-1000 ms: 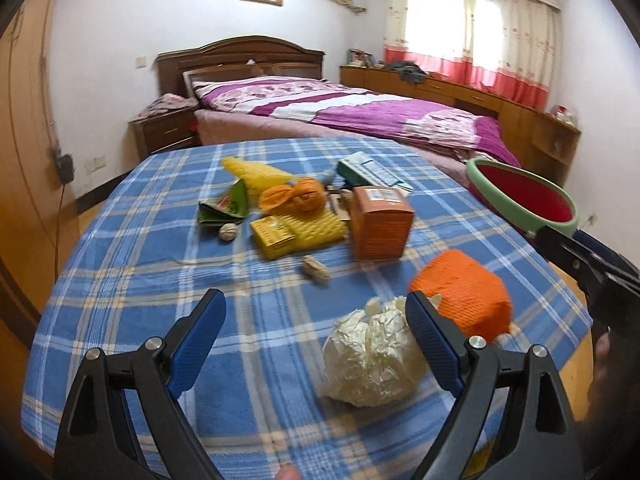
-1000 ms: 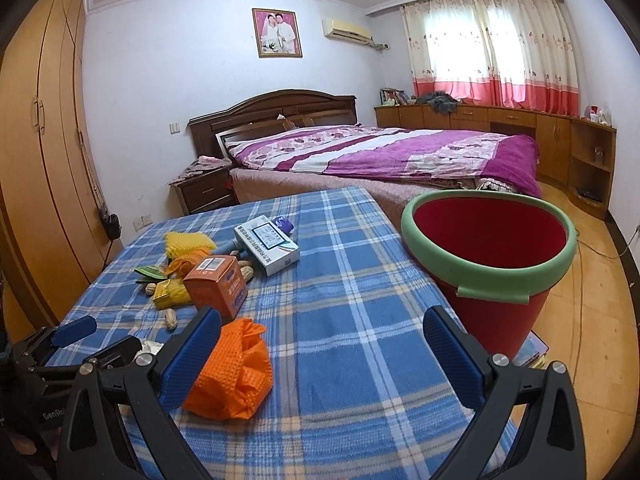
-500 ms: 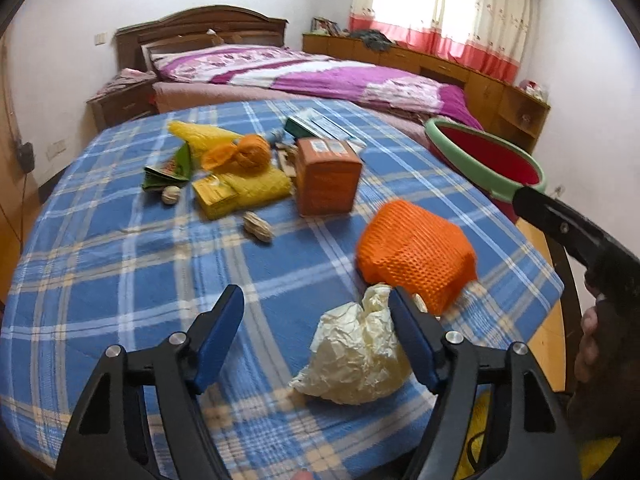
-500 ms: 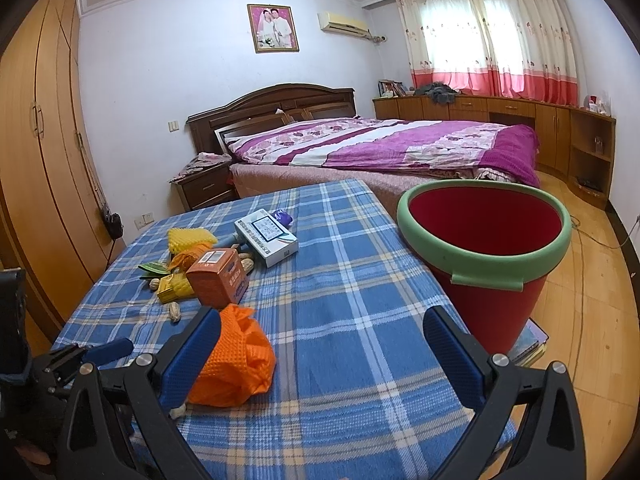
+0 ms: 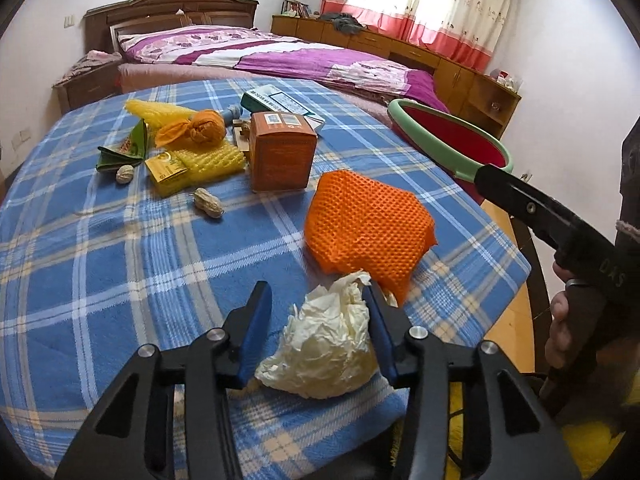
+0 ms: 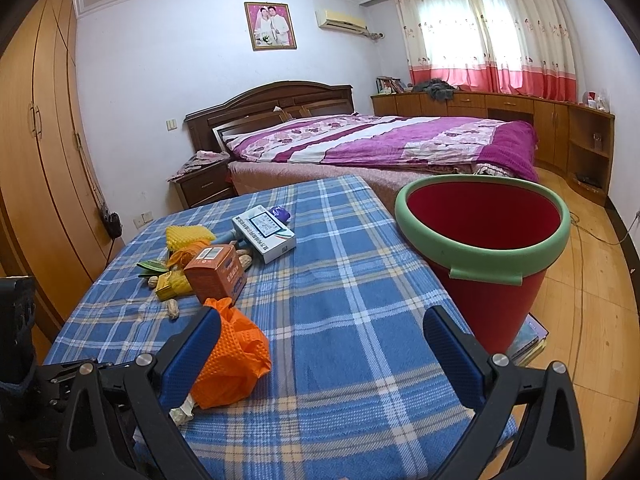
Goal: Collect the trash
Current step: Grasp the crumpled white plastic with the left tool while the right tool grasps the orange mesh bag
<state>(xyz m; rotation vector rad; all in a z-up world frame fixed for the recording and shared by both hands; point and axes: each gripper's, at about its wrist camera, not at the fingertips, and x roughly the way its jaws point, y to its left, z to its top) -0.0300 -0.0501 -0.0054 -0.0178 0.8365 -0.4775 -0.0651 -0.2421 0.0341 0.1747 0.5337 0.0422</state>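
A crumpled cream paper wad (image 5: 326, 350) lies at the near edge of the blue plaid table (image 5: 120, 248). My left gripper (image 5: 316, 326) has its jaws around the wad, the right pad touching it, a gap at the left pad. An orange mesh bag (image 5: 366, 222) lies just beyond it and also shows in the right wrist view (image 6: 232, 364). My right gripper (image 6: 324, 356) is open and empty above the table's near edge. A red bucket with a green rim (image 6: 484, 256) stands right of the table.
Further back lie an orange box (image 5: 282, 156), a white and green carton (image 5: 280, 104), yellow foam nets (image 5: 208, 160), an orange knotted bag (image 5: 196, 130), a green wrapper (image 5: 124, 150) and peanuts (image 5: 208, 204). A bed (image 6: 380, 144) stands behind the table.
My left gripper has moved forward and down onto the paper wad and its jaws have narrowed around it. The right gripper has shifted slightly and stays open.
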